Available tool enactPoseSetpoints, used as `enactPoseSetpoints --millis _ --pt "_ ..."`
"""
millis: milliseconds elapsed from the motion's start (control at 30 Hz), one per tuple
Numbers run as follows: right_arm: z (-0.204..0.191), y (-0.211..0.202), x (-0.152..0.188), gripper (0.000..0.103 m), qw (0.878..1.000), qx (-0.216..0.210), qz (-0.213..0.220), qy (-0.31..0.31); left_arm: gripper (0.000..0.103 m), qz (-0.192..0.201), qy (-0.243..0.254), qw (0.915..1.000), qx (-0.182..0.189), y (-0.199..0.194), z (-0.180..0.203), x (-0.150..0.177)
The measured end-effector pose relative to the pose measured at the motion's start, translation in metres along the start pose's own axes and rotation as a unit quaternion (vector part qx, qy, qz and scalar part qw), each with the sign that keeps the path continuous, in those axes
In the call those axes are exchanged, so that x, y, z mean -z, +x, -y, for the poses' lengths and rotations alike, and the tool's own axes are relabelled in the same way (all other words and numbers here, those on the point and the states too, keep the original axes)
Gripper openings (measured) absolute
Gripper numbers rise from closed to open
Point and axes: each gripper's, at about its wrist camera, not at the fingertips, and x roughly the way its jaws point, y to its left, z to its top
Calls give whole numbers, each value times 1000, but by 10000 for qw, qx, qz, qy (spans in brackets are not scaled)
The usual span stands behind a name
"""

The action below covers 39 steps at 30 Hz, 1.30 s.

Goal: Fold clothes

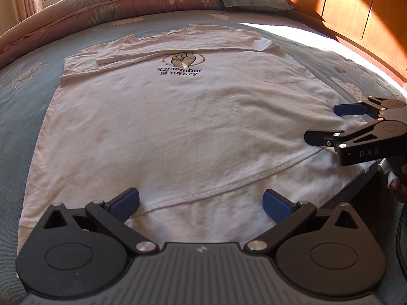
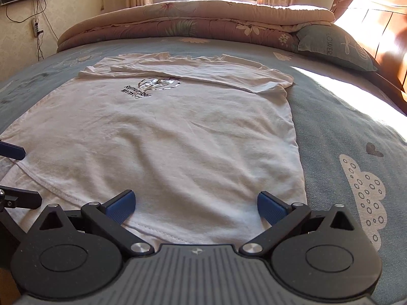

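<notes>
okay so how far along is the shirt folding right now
Done: both sleeves of the white T-shirt are folded across the chest, above the printed logo. In hand: nothing yet; the left gripper and right gripper hover open over the bottom hem. Left: grasping the hem and folding the body, which lies full length on the bed.

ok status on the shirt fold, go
Left tool and right tool open at the hem, holding nothing. White t-shirt flat on bed, sleeves folded in. Nothing in the way.
</notes>
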Motion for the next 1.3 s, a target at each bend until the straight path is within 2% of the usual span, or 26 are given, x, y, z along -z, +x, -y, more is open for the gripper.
enactPoseSetpoints --millis 100,167,267,367,600,700,800,867,967,1000,1100,1200,1300 --pt "0 -2 3 103 10000 9 55 -16 102 -157 -44 9997 176 -13 -1 13" --pt "1 -3 6 103 9999 -14 158 -14 102 -249 129 9992 288 -21 2 16" --pt "1 -6 12 103 9995 -5 327 -3 102 53 355 9975 601 -32 8 16" --pt "2 -8 12 103 9995 -6 317 16 102 128 370 9951 910 -29 11 13" --pt "5 -13 22 103 9982 -112 588 51 102 -138 975 9934 588 -30 6 8" --pt "4 -11 6 103 9998 -137 171 -21 102 -252 1233 9910 448 -30 4 6" --pt "4 -15 -11 103 9988 -430 -114 -194 102 -365 1490 9877 309 -31 2 4" --pt "1 -23 -20 103 9970 -620 -138 -452 102 -405 1949 9799 116 -29 6 7" --pt "-6 -31 -27 103 9944 -666 -125 -817 102 -276 2875 9569 -309 -25 17 16" --pt "-7 -33 -27 103 9936 -649 -117 -914 102 -212 3017 9525 -370 -24 20 16" --pt "-10 -33 -27 103 9932 -618 -151 -976 102 -37 3254 9450 -340 -22 27 11" --pt "-12 -32 -26 103 9931 -698 -200 -925 103 120 3555 9340 -324 -20 37 7" --pt "-20 -34 -25 103 9911 -755 -192 -1080 103 238 3705 9279 -352 -18 44 2"
